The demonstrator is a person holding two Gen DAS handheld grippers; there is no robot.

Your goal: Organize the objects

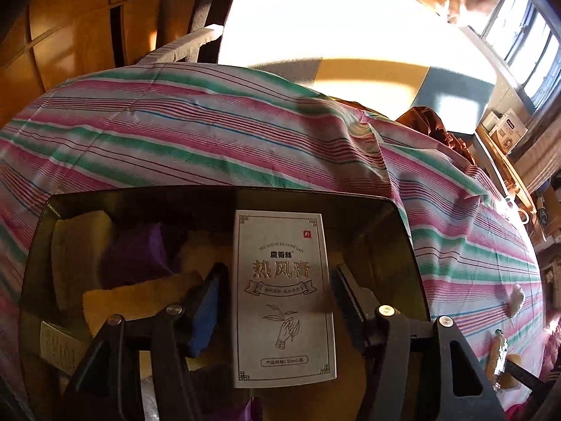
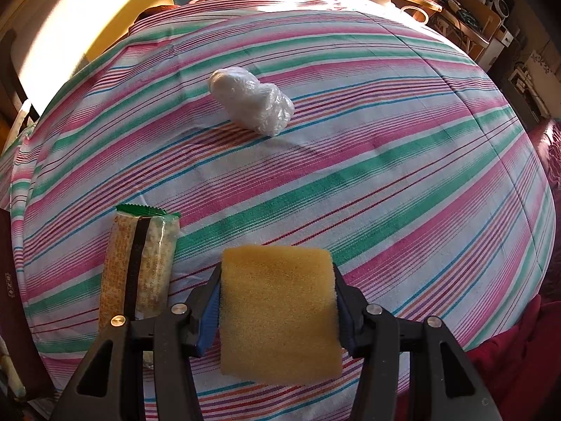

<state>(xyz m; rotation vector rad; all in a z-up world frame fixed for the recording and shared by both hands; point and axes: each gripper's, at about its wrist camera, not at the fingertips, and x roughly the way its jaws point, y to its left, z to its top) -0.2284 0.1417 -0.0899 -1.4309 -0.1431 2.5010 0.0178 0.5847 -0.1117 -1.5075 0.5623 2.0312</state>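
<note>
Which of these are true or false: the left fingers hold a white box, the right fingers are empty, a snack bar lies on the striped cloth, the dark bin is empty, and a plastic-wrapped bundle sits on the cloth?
1. The left gripper holds a white box between its fingers. True.
2. The right gripper is empty. False: it is shut on a yellow sponge.
3. A snack bar lies on the striped cloth. True.
4. The dark bin is empty. False: it holds yellow and purple pieces.
5. A plastic-wrapped bundle sits on the cloth, apart from the snack bar. True.
</note>
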